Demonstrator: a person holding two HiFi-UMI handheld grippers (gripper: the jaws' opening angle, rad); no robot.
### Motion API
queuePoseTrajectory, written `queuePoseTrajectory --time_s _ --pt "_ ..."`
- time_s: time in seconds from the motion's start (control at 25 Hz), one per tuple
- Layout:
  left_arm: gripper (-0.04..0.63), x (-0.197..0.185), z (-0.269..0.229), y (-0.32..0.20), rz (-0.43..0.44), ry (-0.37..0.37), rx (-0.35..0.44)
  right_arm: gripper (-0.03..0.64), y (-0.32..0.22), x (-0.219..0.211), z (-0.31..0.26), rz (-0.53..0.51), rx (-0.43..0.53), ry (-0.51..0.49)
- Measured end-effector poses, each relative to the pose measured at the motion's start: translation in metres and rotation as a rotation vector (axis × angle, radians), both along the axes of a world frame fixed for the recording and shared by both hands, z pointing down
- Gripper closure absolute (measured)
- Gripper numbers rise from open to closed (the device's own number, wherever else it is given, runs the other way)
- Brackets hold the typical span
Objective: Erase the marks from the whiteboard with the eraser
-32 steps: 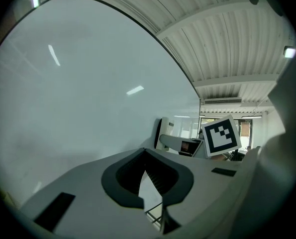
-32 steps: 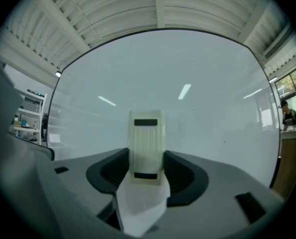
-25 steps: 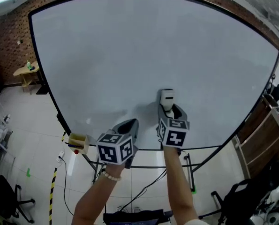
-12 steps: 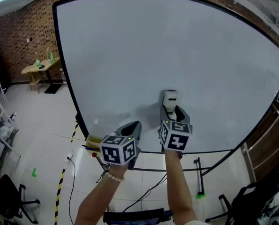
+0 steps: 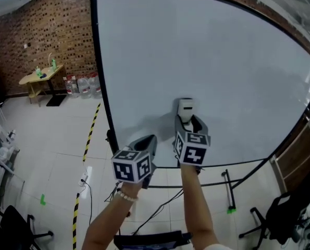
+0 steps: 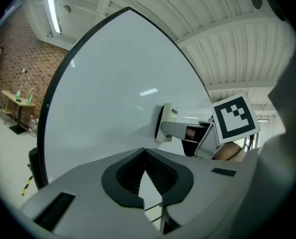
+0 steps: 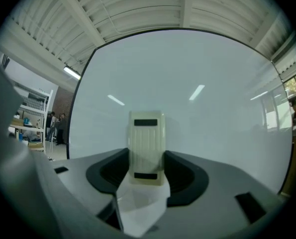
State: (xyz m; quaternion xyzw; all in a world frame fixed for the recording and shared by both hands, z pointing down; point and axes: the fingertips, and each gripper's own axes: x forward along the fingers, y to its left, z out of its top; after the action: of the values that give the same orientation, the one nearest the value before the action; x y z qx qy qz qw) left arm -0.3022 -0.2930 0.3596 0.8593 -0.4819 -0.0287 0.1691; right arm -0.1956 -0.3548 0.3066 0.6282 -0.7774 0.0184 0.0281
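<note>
The big whiteboard is smooth and shiny with a thin black rim, and its right side is cut off. My right gripper squeezes the cream, ribbed plastic eraser flat against the board's lower part, and the eraser's bottom end hides between the jaws. My left gripper is pinched closed on nothing.

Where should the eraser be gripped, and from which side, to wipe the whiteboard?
Grip the eraser across its two long side edges near the lower end, coming from below. It is a slim upright block with its pad facing the whiteboard, so side-clamping leaves the pad free. The right hand-held gripper holds it this way.
</note>
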Motion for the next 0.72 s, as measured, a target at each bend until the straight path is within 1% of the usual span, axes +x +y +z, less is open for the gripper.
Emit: queuePoseTrajectory --time_s 0.24,0.36,0.52,0.72 --pt "0.594 -0.073 0.007 0.01 -0.006 0.009 -0.019 0.368 0.004 -0.081 -0.001 0.007 0.009 0.03" --pt "0.594 -0.11 0.008 0.013 -0.024 0.023 -0.024 0.37 0.006 -0.122 -0.003 -0.006 0.01 0.044" --pt "0.594 -0.151 0.009 0.018 -0.052 0.033 -0.023 0.37 0.007 -0.172 -0.001 -0.036 0.008 0.036" --pt "0.594 -0.201 0.005 0.025 -0.1 0.055 -0.018 0.368 0.009 -0.222 0.0 -0.05 0.008 0.041"
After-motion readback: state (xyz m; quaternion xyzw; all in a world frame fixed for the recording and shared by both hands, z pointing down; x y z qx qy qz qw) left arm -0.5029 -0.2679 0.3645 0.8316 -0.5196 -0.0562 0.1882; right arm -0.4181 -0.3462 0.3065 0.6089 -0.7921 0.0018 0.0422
